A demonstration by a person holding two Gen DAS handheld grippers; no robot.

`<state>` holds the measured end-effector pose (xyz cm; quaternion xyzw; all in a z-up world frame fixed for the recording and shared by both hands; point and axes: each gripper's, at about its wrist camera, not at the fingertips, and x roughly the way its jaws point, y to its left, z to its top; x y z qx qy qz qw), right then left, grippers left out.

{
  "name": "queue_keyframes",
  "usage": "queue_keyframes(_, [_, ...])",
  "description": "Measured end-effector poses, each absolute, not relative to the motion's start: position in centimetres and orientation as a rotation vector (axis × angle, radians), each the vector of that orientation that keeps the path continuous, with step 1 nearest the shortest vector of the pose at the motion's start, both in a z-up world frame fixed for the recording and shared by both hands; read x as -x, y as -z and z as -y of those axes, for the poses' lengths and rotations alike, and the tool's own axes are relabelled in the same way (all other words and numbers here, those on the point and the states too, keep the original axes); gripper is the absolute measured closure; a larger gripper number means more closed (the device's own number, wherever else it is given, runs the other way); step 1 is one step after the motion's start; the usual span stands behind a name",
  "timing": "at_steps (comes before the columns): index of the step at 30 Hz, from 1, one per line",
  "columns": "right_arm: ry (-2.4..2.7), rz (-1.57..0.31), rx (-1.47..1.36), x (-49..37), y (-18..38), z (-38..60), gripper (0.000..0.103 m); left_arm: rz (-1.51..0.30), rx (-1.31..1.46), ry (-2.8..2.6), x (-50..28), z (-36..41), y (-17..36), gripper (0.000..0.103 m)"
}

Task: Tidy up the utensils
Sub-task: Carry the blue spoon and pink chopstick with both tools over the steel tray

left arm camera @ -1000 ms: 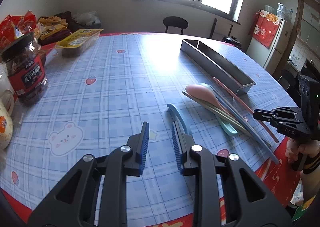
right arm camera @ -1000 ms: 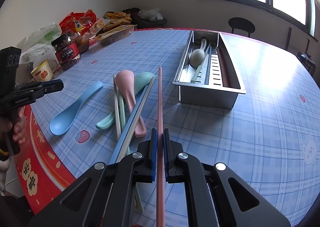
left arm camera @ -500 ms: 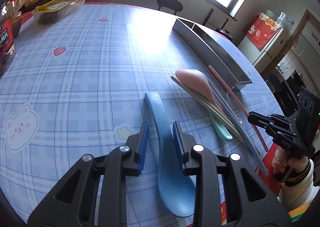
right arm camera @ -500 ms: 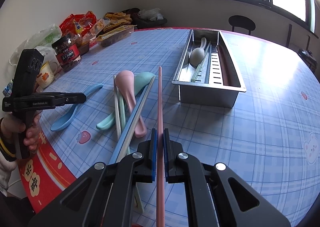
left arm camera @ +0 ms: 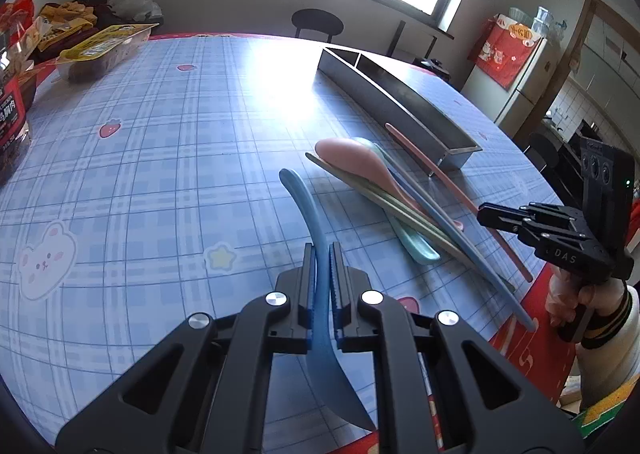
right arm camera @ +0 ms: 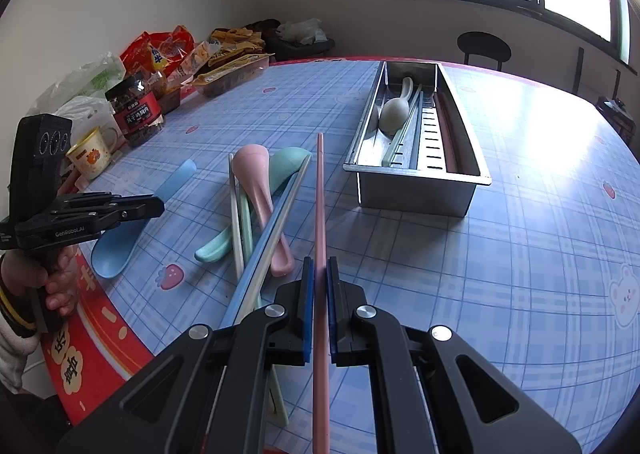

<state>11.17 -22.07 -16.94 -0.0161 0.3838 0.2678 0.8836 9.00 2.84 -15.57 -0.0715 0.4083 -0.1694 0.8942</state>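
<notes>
Blue spoon (left arm camera: 308, 214), pinched mid-handle by left gripper (left arm camera: 321, 254), bowl toward 6 o'clock: probably light, stiff, slippery; right gripper (right arm camera: 319, 266) clamped on pink chopstick (right arm camera: 319, 190).

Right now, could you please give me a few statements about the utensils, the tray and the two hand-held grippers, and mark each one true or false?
1. The left hand-held gripper is shut on the blue spoon. True.
2. The right hand-held gripper is empty. False: it is shut on a pink chopstick.
3. The metal tray already holds a pale spoon. True.
4. The pink spoon lies inside the tray. False: it lies on the tablecloth, in the pile of utensils beside the tray.
5. The mug stands in the middle of the table. False: it stands near the edge, next to a jar.
</notes>
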Motion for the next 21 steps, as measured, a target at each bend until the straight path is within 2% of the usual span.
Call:
queue_keyframes(15, [-0.606,-0.771,-0.068,-11.0,16.5,23.7,0.097,-0.793,0.243,0.346,-8.3,-5.0,14.2,0.092])
queue_keyframes(21, [-0.636,-0.739,-0.191,-11.5,14.7,25.5,0.097,-0.746,0.222,0.378,-8.1,-4.1,11.0,0.092])
